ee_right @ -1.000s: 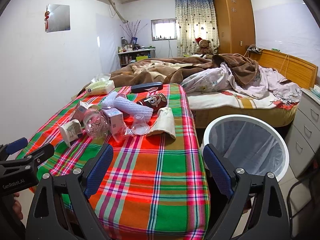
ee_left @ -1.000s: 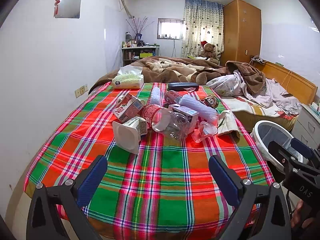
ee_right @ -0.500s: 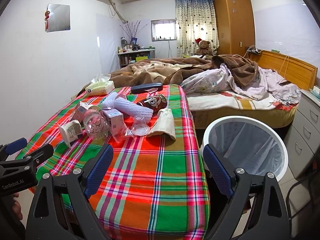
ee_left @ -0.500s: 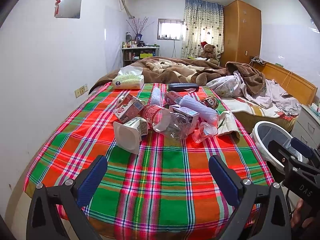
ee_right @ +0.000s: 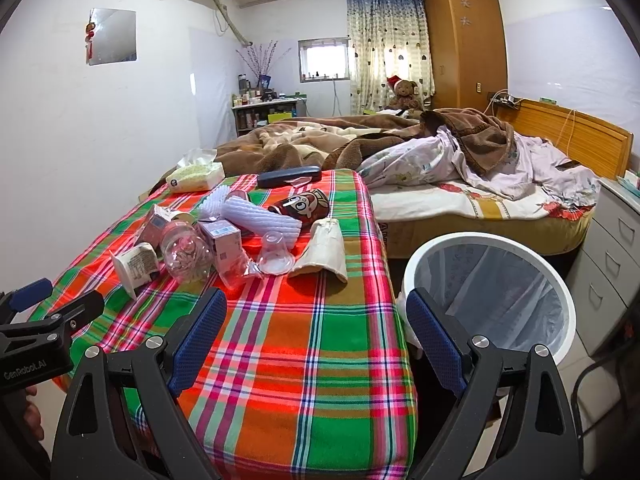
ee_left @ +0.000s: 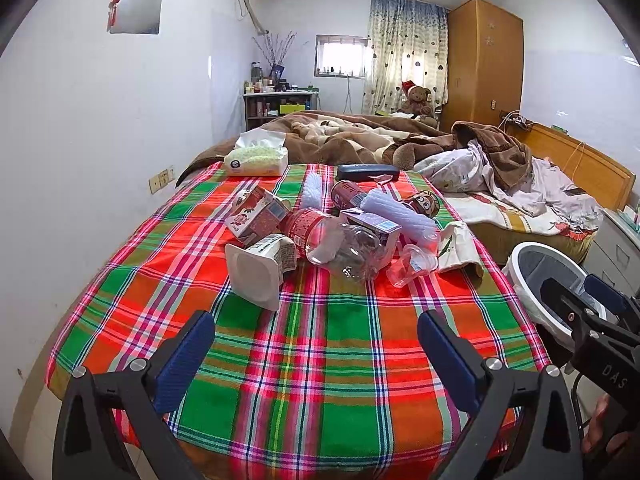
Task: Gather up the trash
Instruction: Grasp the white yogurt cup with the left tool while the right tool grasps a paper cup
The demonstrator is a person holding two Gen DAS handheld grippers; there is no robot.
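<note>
I am holding my left hand-held gripper (ee_left: 316,344) and right hand-held gripper (ee_right: 316,322) spread apart, gripping nothing. Both are hovering short of the crushed clear plastic bottle (ee_left: 340,246) lying on the red-and-green plaid-covered surface (ee_left: 320,360), with the white round bin (ee_right: 490,292) standing right of it.

On the plaid tablecloth (ee_left: 320,360) the litter counts out as one yogurt cup (ee_left: 260,268), one clear plastic jar (ee_left: 340,248), two small cartons (ee_left: 256,212) (ee_left: 374,226), two foam sleeves (ee_left: 398,212) (ee_left: 311,190), two cans (ee_left: 424,204) (ee_left: 348,194), one clear cup (ee_left: 412,266) and one paper sleeve (ee_left: 456,246). At the far edge lie one tissue pack (ee_left: 256,156) and one dark case (ee_left: 368,172) (neither obviously trash). One white bin (ee_right: 488,288) stands to the right.
</note>
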